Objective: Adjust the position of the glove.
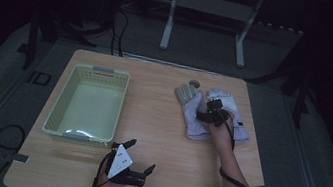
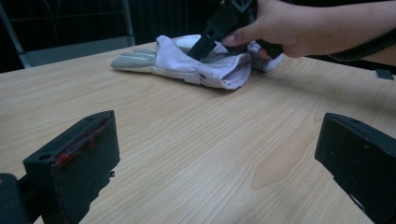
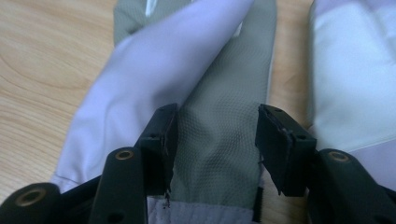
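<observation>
Two gloves (image 1: 211, 116) under the spread right claw (image 1: 213, 112), left claw (image 1: 140, 156) spread beside a green basket (image 1: 88, 104).

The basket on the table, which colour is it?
The basket is pale green with grey handle grips, seen best in the high view.

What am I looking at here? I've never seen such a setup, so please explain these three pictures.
A person sits at a wooden table, holding a two-jaw gripper in each hand. One picture looks down from above; each of the other two comes from a camera riding on a gripper. The left gripper rests open near a pale green basket, holding nothing. The right gripper is down on a pair of white and grey gloves, jaws open on either side of a grey fold, not yet closed on it.
</observation>
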{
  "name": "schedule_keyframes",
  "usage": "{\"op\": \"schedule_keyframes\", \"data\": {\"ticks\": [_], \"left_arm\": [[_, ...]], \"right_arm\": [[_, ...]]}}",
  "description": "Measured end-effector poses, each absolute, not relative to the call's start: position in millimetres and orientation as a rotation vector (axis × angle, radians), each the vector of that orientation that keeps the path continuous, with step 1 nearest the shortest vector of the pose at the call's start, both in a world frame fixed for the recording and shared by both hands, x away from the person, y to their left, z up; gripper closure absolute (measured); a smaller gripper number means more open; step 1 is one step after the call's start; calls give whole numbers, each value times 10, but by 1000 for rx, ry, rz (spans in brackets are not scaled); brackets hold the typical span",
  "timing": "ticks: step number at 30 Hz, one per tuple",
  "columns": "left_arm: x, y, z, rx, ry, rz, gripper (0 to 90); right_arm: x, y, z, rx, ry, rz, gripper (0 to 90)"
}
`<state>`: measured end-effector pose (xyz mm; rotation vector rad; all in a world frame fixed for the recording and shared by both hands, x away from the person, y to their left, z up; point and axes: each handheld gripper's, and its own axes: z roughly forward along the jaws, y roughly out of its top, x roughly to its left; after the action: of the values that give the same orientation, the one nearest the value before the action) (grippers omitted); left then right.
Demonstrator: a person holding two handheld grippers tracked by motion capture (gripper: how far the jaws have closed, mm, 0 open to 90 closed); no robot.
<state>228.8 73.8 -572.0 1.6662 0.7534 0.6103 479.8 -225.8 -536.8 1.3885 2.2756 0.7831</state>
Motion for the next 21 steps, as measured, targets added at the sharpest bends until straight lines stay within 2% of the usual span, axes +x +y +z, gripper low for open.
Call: {"op": "schedule_keyframes", "data": {"ticks": [2,4,6,8,10,21], "left_arm": [[2288,738,-5720,1667,753,610,0],[2288,738,-5720,1667,753,611,0],[2288,738,-5720,1668,753,611,0],[2288,736,-5719,1669,751,611,0],[2290,737,-5719,1669,753,608,0],[2287,739,-5721,1663,755,610,0]], "right_arm": [[4797,-2248,-5390,1373,2276,777,498],[4794,-2237,-5393,1364,2285,770,547],[4795,-2225,-5387,1356,2301,770,628],[4783,-2209,-5372,1352,2301,766,760],[4763,-2193,-5331,1402,2287,803,844],[4451,-2053,-4875,1490,2197,1056,868]]}}
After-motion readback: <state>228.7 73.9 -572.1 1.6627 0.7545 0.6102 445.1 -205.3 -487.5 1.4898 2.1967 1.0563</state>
